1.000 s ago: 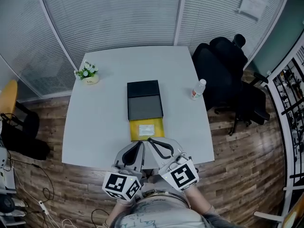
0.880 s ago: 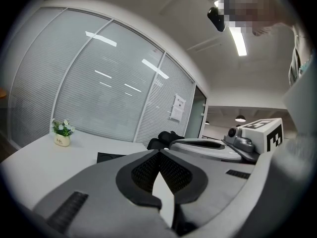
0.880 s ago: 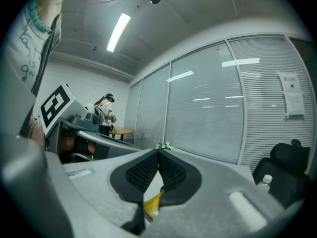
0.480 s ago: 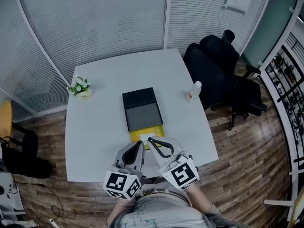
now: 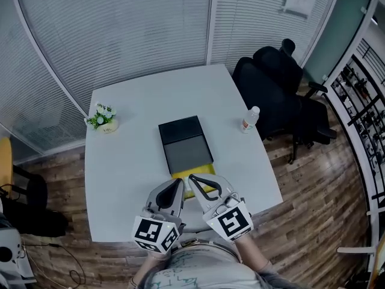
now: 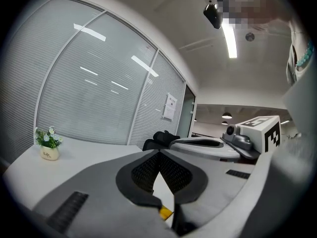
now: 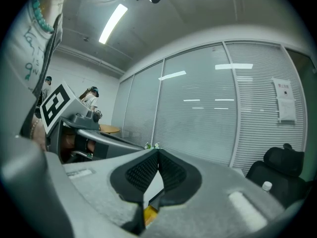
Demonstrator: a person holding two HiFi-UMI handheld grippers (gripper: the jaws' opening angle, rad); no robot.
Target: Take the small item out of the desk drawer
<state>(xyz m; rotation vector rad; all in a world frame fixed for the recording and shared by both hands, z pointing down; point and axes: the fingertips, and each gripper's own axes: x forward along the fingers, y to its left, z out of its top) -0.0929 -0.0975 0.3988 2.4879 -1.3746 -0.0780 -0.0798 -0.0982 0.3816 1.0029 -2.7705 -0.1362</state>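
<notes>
left tool (image 5: 178, 182): jaws closed tip to tip, with nothing between the ribbed pads. It is held low at the near edge of the table and points away from the person.
right tool (image 5: 192, 178): also closed and empty, with its pads meeting at the tips. It sits just beside the left tool, and its tip reaches over the near part of the drawer.
marker cubes: one on the back of each tool, the left one (image 5: 155, 235) and the right one (image 5: 231, 221), both close to the person's chest.
drawer (image 5: 203, 171): yellow, jutting toward the person from the near end of the box. Only a strip of it shows past the tools, and both gripper views show a yellow sliver under the closed jaws.
small item: cannot be made out, since the tools cover most of the drawer's inside.
box (image 5: 183, 142): flat and dark, in the middle of the table. Its far half is black and its near half is grey.
table (image 5: 132, 161): white.
plant (image 5: 102, 118): a small pot with white flowers near the far left corner, well apart from the box.
bottle (image 5: 249, 119): small and clear with a white cap, near the right edge.
chair (image 5: 277, 83): a black office chair just beyond the right side of the table.
surroundings: glass walls with closed blinds (image 5: 120, 35) and a wooden floor (image 5: 313, 185).
</notes>
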